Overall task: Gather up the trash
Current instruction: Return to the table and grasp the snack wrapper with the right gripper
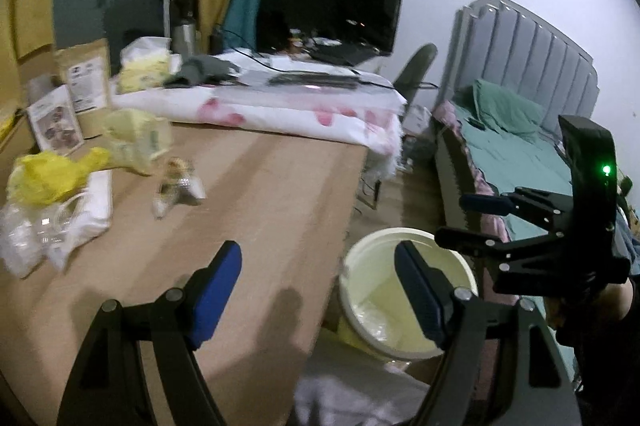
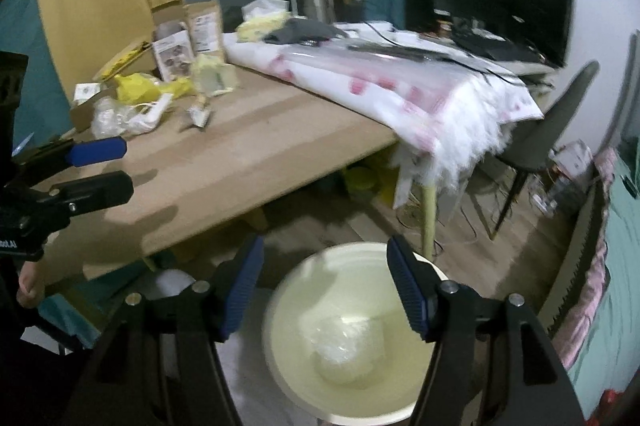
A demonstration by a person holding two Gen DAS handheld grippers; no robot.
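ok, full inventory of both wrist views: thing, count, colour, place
round plastic bucket: 1, cream, on the floor beside the table
crumpled clear plastic wrap: 1, whitish, inside the bucket
wooden table: 1, light brown, left of the bucket
crumpled yellow plastic bag: 1, yellow, table's far left
clear plastic wrappers: a heap, clear and white, below the yellow bag
small crumpled foil wrapper: 1, silver, mid-table
kraft paper pouch: 1, brown, back of the table
flat monitor: 1, black, far desk
bed: 1, green sheets
left tool: open, empty
right tool: open, empty, over the bucket
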